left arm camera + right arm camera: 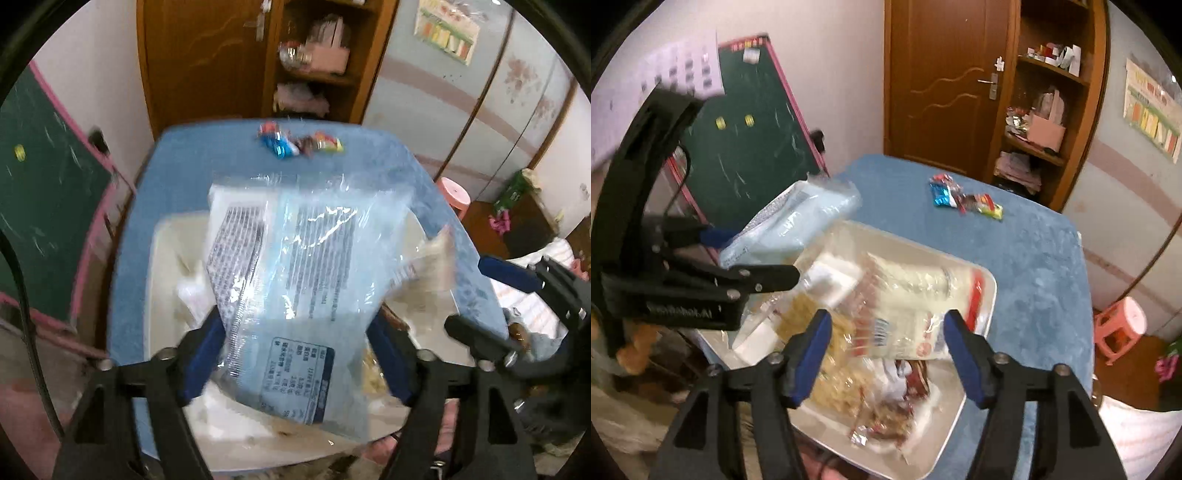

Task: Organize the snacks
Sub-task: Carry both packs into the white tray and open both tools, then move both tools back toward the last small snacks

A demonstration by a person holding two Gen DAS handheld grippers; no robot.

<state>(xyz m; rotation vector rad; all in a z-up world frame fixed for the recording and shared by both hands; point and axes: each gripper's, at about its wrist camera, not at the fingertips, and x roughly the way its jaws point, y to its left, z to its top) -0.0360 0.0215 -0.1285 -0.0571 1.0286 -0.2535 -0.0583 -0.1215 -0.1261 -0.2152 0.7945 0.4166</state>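
Right gripper point(886, 354) open over snack-filled white tray point(988, 295); left gripper point(753, 254) holds pale-blue packet point(798, 221).

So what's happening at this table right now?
The left gripper holds a pale blue snack bag lifted over a white tray of packaged snacks on the blue table. The right gripper hovers open above the tray. A few small candies lie loose at the far edge.

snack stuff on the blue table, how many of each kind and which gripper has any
Light blue packet, held up by the left gripper: 1
White tray of mixed packets, too jumbled to count: 1
Cluster of small bright wrapped candies, blurred, no exact count: 1
Right gripper, open, holding nothing: 0
Total: 3
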